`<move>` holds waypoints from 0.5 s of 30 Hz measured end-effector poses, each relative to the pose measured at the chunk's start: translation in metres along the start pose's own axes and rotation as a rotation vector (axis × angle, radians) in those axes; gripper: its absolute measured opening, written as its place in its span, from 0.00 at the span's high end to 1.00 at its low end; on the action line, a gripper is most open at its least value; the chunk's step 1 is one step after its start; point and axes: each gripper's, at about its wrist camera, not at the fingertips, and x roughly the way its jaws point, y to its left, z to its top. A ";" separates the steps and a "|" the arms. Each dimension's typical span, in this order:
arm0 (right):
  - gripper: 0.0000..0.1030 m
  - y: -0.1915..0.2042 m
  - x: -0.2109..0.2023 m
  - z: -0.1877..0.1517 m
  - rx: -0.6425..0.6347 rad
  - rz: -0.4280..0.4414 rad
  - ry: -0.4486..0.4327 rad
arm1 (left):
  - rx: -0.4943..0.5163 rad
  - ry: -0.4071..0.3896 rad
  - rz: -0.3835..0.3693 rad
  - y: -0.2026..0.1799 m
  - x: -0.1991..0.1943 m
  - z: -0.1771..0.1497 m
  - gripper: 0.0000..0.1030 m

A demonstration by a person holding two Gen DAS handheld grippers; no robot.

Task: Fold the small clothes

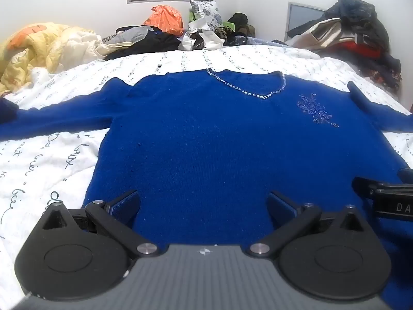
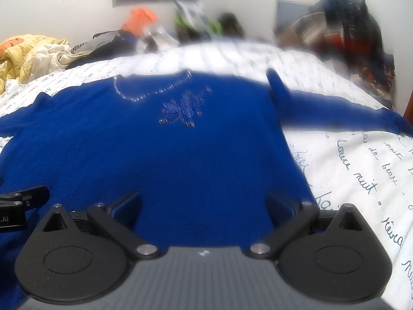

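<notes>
A royal-blue sweater [image 1: 206,134] lies flat, front up, on a white bedsheet with handwriting print [image 1: 38,160]. Its V neckline is trimmed with beads [image 1: 247,87], and a beaded motif [image 1: 316,109] sits on the chest. Both sleeves are spread out sideways. My left gripper [image 1: 202,204] hovers over the sweater's lower left part, jaws wide open with only fabric below. My right gripper [image 2: 204,204] is open over the sweater [image 2: 180,155] near its lower right edge, nothing between its fingers. Each gripper shows at the edge of the other's view. The right wrist view is blurred.
A yellow quilt [image 1: 33,49] is bunched at the far left. A heap of clothes and bags [image 1: 165,33] lines the far side of the bed. Another pile of dark garments [image 1: 356,36] sits at the far right. White sheet [image 2: 361,180] lies bare right of the sweater.
</notes>
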 end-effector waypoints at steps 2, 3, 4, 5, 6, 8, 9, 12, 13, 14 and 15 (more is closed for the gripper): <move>0.00 0.000 0.000 0.000 -0.003 -0.002 -0.001 | -0.027 0.013 -0.020 0.005 0.002 0.002 0.00; 0.00 0.000 0.000 0.000 -0.003 -0.003 -0.001 | -0.031 0.014 -0.023 0.009 0.003 0.003 0.00; 0.00 0.000 0.000 0.000 -0.003 -0.003 -0.001 | -0.029 0.013 -0.024 0.008 0.004 0.002 0.00; 0.00 0.000 0.000 0.000 -0.003 -0.003 0.000 | -0.027 0.012 -0.023 0.009 0.005 0.003 0.00; 0.00 0.000 0.000 0.000 -0.003 -0.002 0.000 | -0.024 0.012 -0.020 0.011 0.006 0.004 0.00; 0.00 0.000 0.000 0.000 -0.003 -0.002 0.000 | 0.015 0.003 0.012 0.002 0.006 0.003 0.00; 0.00 0.000 0.000 0.000 -0.002 -0.002 0.000 | 0.016 0.000 0.014 0.000 0.004 0.002 0.00; 0.00 0.002 0.000 0.000 -0.004 -0.004 0.000 | 0.016 -0.007 0.012 0.000 0.003 0.001 0.00; 0.00 0.002 0.000 0.000 -0.003 -0.004 0.000 | 0.016 -0.007 0.012 0.001 0.002 0.001 0.00; 0.00 0.003 0.000 0.000 -0.004 -0.005 0.000 | 0.015 -0.009 0.011 0.002 0.002 0.001 0.00; 0.00 0.004 0.001 0.001 -0.004 -0.005 0.000 | 0.013 -0.011 0.010 0.002 0.001 0.001 0.00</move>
